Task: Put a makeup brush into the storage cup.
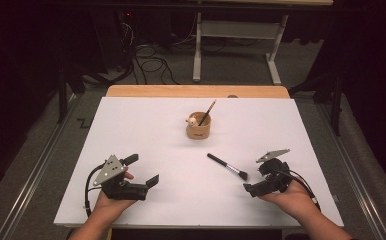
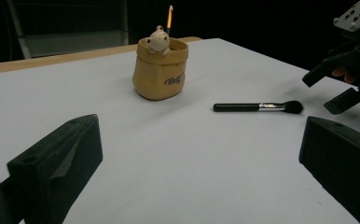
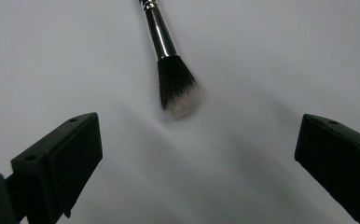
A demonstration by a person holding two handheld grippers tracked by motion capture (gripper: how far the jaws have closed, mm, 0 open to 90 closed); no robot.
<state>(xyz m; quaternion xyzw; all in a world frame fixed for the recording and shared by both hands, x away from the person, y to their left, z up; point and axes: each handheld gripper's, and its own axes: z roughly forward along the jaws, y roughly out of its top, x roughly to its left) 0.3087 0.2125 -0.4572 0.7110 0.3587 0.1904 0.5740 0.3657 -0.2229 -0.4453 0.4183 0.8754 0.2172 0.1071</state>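
Observation:
A black-handled makeup brush (image 1: 227, 166) lies flat on the white board (image 1: 146, 125), its bristles toward the near right. My right gripper (image 1: 254, 178) hovers just behind the bristle end, open and empty; in the right gripper view the brush head (image 3: 177, 86) lies ahead of the gap between the jaws (image 3: 197, 158). A tan pouch-shaped pot (image 1: 198, 126) with a small figure on its rim and a pencil in it stands at the board's middle back. My left gripper (image 1: 142, 170) rests open and empty at the near left, facing the pot (image 2: 160, 70) and the brush (image 2: 257, 107).
The board lies on a wooden table (image 1: 196, 91) whose far edge shows behind it. Beyond it are a white table frame (image 1: 236, 45) and cables (image 1: 151, 60) on the floor. In the left gripper view the right gripper (image 2: 346, 79) is at the far right.

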